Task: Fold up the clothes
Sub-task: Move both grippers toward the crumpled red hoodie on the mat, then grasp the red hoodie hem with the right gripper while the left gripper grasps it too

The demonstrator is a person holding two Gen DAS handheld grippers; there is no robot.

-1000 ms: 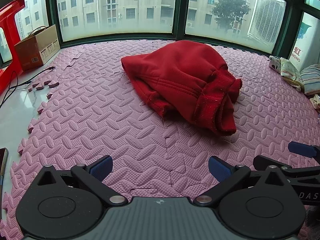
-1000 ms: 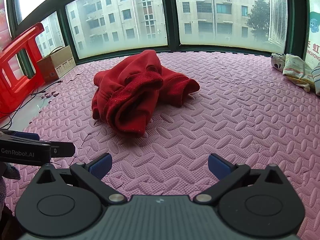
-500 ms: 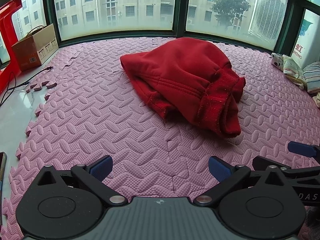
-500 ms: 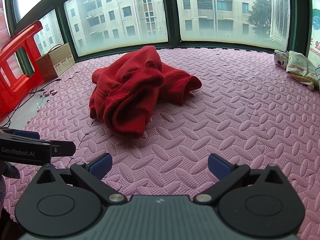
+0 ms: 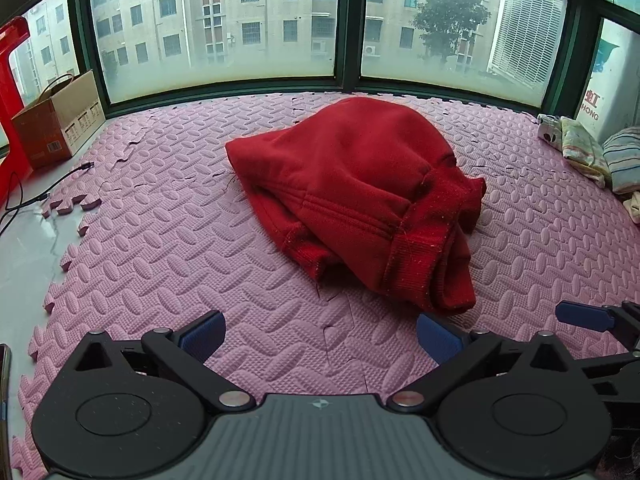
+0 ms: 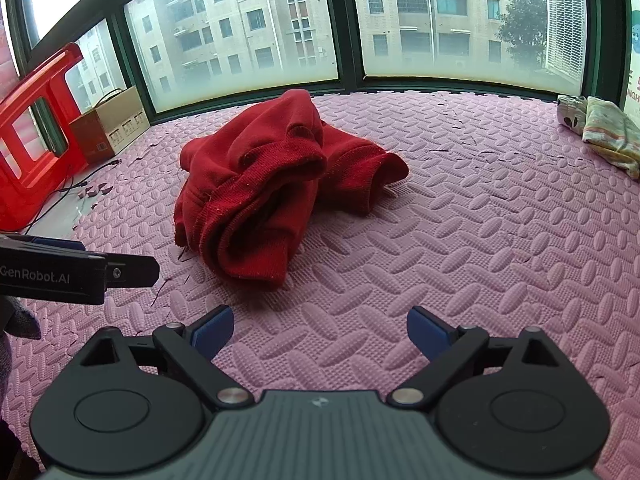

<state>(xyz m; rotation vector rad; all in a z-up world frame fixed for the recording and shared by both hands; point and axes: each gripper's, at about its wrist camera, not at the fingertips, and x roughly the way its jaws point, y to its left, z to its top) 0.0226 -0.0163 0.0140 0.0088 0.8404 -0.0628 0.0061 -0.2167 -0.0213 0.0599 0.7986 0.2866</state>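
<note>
A crumpled red sweatshirt (image 5: pixel 360 200) lies bunched on the pink foam mat (image 5: pixel 160 248), its ribbed hem turned toward me. My left gripper (image 5: pixel 320 338) is open just short of the hem, nothing between its blue pads. In the right wrist view the same sweatshirt (image 6: pixel 264 184) sits ahead and to the left. My right gripper (image 6: pixel 320 330) hangs over bare mat with its jaws closing slightly, still wide apart and holding nothing. The left gripper's finger (image 6: pixel 80 270) juts in from the left edge of that view; the right gripper's pad (image 5: pixel 584 316) shows at the right edge of the left wrist view.
A cardboard box (image 5: pixel 60 124) and a red plastic stool (image 6: pixel 36 132) stand at the far left by the windows. Cables (image 5: pixel 24 200) trail over the bare floor there. A pile of light-coloured clothes (image 5: pixel 592 152) lies at the far right. The mat's left edge is jagged.
The red sweatshirt has grown larger in the left wrist view as my left gripper came closer to it. The right gripper's blue pads stand slightly nearer each other.
</note>
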